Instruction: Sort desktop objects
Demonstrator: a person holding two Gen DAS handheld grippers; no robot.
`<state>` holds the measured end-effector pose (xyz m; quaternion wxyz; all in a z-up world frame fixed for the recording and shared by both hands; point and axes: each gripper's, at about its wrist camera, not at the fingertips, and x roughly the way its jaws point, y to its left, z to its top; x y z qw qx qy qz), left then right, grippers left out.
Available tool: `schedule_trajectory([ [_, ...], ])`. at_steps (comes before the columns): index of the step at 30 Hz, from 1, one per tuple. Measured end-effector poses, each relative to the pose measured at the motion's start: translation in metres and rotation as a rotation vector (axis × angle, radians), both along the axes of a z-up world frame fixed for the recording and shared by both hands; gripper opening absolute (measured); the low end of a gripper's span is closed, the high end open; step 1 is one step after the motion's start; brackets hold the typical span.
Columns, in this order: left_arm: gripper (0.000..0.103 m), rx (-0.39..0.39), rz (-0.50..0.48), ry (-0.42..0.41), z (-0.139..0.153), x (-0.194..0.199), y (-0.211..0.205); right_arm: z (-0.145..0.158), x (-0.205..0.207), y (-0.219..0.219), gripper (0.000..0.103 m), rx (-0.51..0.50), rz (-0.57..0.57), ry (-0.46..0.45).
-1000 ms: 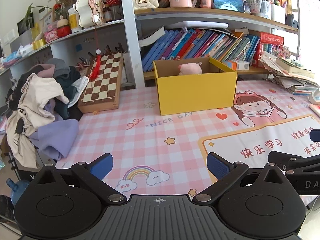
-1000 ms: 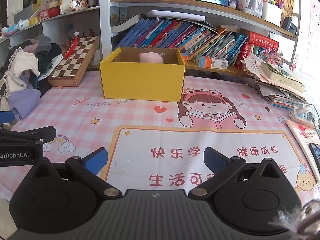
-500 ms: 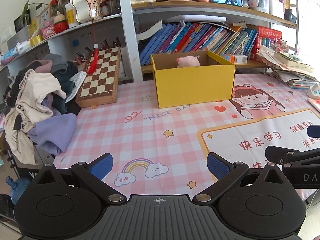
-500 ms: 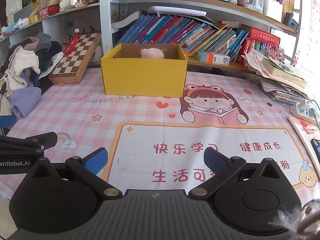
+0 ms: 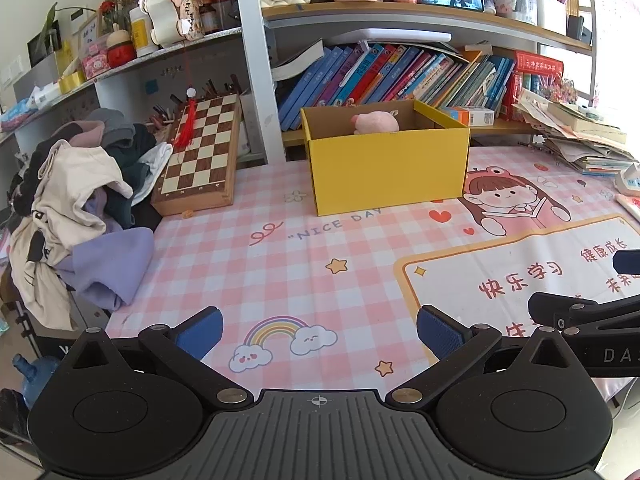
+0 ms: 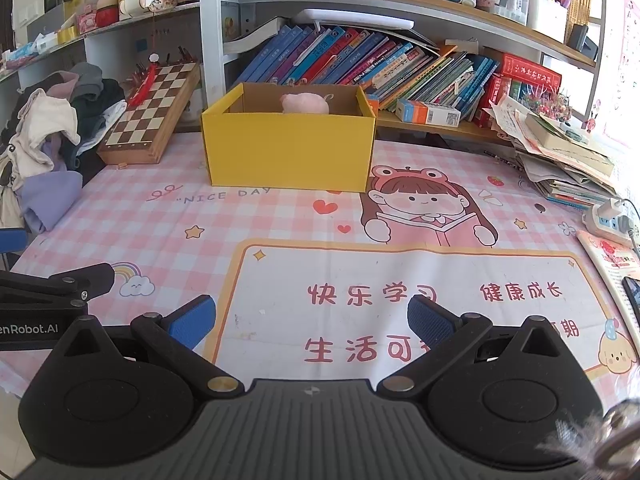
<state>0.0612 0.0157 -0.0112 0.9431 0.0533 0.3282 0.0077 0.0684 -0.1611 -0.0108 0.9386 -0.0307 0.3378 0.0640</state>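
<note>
A yellow cardboard box [image 5: 390, 168] is seen standing open-topped at the back of the desk [image 5: 280, 264], just in front of the lower bookshelf [image 6: 424, 126]. Its walls are plain yellow outside and brown inside. A pink plush toy [image 5: 376, 123] is seen inside the box, only its rounded top showing above the rim; in the right wrist view the same toy [image 6: 306, 103] is seen toward the back wall of the box [image 6: 290, 156]. The desk is covered by a pink checked mat printed with a cartoon girl, a rainbow and stars.

To the left of the box a folded chessboard [image 5: 200, 156] is propped at a tilt, and beside it a pile of clothes [image 5: 76, 200] is heaped at the desk's left edge. Stacked papers and books [image 6: 560, 152] lie at the right.

The left gripper [image 5: 320, 330] is held low over the near part of the desk, its blue-padded fingers [image 5: 200, 330] spread wide with nothing between them. The right gripper [image 6: 312, 318] is likewise spread wide and empty above the mat.
</note>
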Motion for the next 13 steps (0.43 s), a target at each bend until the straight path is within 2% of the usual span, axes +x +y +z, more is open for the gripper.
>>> schedule_trajectory([
  [13, 0.103, -0.021, 0.017, 0.002, -0.0020, 0.0024, 0.0000, -0.0046, 0.0059, 0.0019, 0.103, -0.012, 0.012, 0.030],
])
